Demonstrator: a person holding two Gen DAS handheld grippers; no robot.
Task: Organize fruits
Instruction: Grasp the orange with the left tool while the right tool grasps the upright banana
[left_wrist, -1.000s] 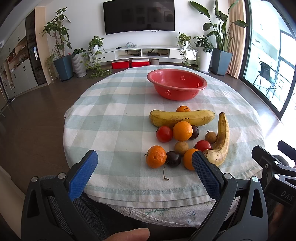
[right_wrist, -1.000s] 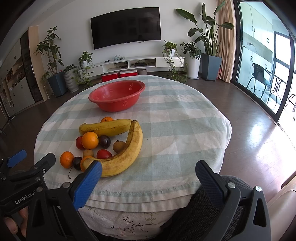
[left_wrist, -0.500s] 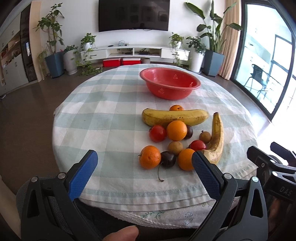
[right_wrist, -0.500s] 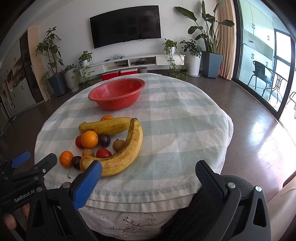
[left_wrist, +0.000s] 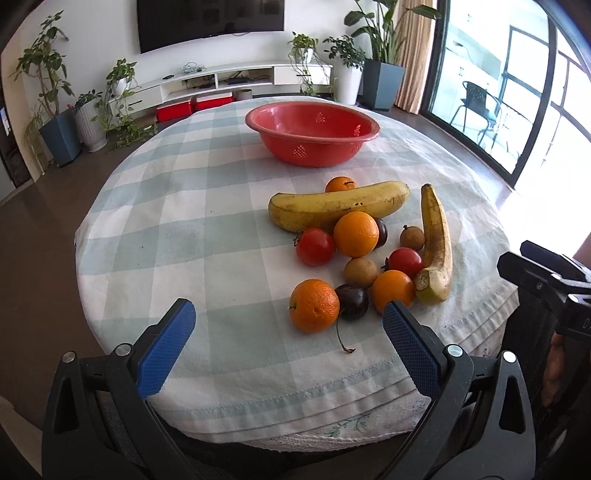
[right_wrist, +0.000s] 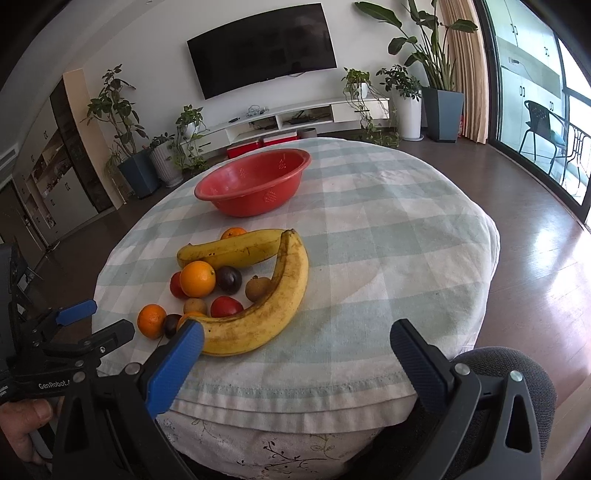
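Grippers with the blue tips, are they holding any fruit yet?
No. The left gripper and the right gripper are both open and empty. All the fruit lies on the table.

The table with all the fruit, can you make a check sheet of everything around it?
Surface: round table under a checked cloth.
Job's things: red bowl, nothing in it; two bananas, one crosswise, one lengthwise; four oranges, nearest; two tomatoes; dark and brown small fruits, all on the cloth.
Clutter: nothing seen.
Grippers: left gripper open, holding nothing; right gripper open, holding nothing.
Cables: some on the TV shelf.
Surroundings: TV, potted plants, glass door.
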